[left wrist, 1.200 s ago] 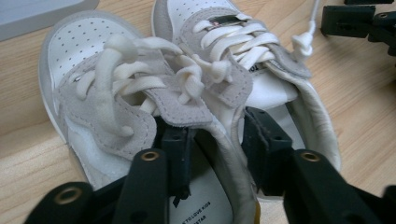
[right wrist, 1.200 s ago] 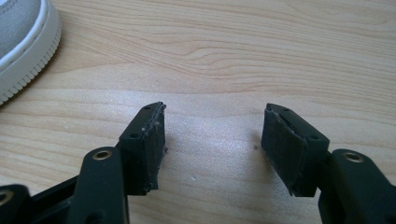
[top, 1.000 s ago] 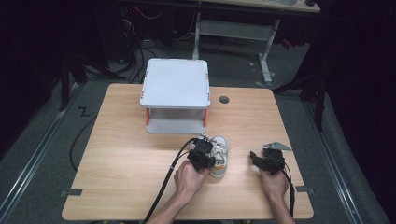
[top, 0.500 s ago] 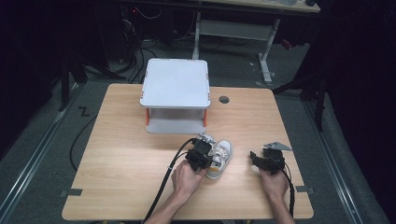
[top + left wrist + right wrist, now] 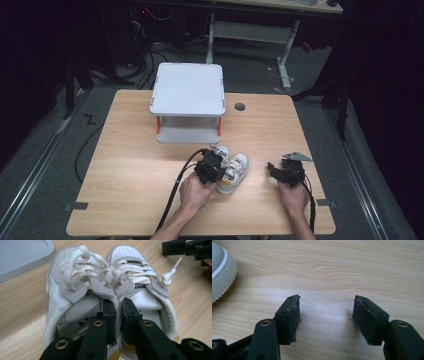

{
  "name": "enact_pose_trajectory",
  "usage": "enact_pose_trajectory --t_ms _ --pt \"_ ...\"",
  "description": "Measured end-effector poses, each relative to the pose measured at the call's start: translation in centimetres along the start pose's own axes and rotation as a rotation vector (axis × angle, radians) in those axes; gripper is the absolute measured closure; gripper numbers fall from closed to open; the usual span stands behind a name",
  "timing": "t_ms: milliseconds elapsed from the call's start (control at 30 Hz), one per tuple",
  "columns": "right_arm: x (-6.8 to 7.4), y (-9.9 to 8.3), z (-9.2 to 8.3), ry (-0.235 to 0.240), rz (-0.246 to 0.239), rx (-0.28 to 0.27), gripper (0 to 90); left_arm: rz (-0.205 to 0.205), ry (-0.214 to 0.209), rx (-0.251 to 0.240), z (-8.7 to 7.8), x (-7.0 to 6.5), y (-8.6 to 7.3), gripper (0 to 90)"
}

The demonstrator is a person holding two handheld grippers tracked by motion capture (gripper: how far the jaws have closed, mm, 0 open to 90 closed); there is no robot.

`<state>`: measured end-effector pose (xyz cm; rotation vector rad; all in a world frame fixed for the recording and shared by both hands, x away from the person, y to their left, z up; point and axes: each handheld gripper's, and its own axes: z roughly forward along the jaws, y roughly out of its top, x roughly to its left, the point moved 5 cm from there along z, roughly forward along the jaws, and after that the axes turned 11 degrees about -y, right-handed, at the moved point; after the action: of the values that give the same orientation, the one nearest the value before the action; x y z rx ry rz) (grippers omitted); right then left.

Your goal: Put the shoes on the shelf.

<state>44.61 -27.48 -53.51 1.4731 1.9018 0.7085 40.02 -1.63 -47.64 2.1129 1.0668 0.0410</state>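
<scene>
Shoes (image 5: 110,297) sit pinched together by their inner walls in my left gripper (image 5: 117,303); my right gripper (image 5: 325,315) gapes wide over the table (image 5: 337,265).

Wooden table (image 5: 125,165): grey two-tier stand (image 5: 188,102) at back centre; pair of white sneakers (image 5: 231,169) near front.

Light wooden table (image 5: 125,165) with a pale grain, round cable hole (image 5: 240,106) near the far edge. Sits on grey carpeted floor (image 5: 45,165) — metal rails (image 5: 30,185) running along both sides. At the table's far middle, a grey two-tier stand (image 5: 188,90) with orange posts. Beyond that, a white-framed desk (image 5: 250,30), legs and crossbar showing, tangled black cables (image 5: 145,60) on the floor beneath. Dark all around — lit brightly at the tabletop, falling off to near black at the room's edges.
</scene>
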Motion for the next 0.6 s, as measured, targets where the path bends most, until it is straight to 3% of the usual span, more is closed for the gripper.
enact_pose_trajectory --t_ms 333,600 --pt "0.0 0.0 0.0 0.002 -0.001 0.0 38.4 0.015 -0.003 -0.033 -1.7 0.4 -0.1 83.0" --pt "0.1 0.0 0.0 0.007 -0.005 -0.001 37.9 -0.003 0.009 -0.059 -3.4 1.6 -0.2 83.0"
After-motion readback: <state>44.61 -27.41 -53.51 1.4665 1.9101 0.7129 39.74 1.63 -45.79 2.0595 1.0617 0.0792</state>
